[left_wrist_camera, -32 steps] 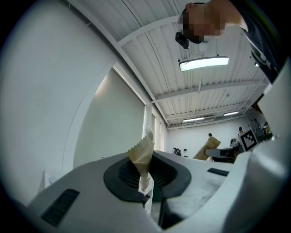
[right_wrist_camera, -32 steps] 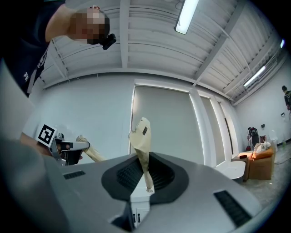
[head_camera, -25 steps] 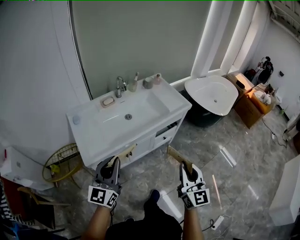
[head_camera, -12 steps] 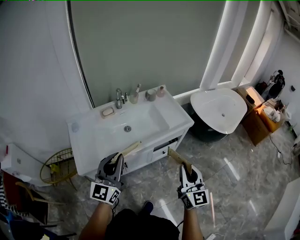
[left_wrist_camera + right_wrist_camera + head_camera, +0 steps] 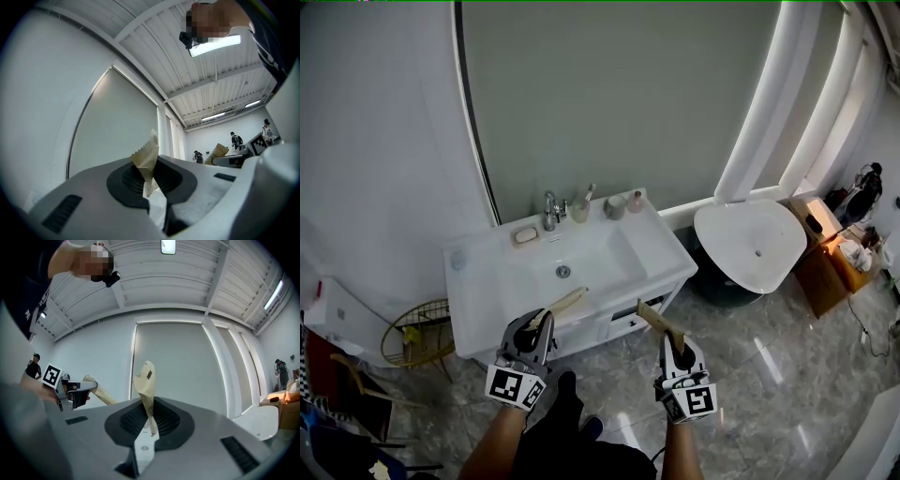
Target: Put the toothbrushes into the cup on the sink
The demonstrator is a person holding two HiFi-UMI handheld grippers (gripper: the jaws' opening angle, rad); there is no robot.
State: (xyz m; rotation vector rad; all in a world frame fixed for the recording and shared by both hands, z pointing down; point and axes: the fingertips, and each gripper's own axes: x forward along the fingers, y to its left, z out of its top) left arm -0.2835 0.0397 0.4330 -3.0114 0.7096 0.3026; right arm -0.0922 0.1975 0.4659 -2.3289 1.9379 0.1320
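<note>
Mirror fills the wall behind. Below it is the white sink, with a white fixture off its right end and a wire basket on the floor at its left end.

Both grippers are short of the sink's front edge, over the floor, pointing at the sink. I read this as the approach; nothing delivered yet.

left gripper: jaws pressed together on the left toothbrush, which is in a tan paper sleeve and clamped near one end. The long part sticks out ahead, over the front edge. Makes sense: the free end goes into the cup first.

right gripper: same, jaws pinching the right toothbrush low on its sleeve. It angles up and left, near the sink's front right corner.

Targets sit along the back edge, right of the faucet. The cup already has a stick-like thing leaning in it. A second cup is just beside it, nearer the back right corner. Can't tell which one is meant; my guess is the first. Soap dish sits left of the faucet, out of the way.

Next: reach across the basin and tip each brush upright over the cup's mouth. One at a time, since the mouth looks narrow and the sleeves could clash.
</note>
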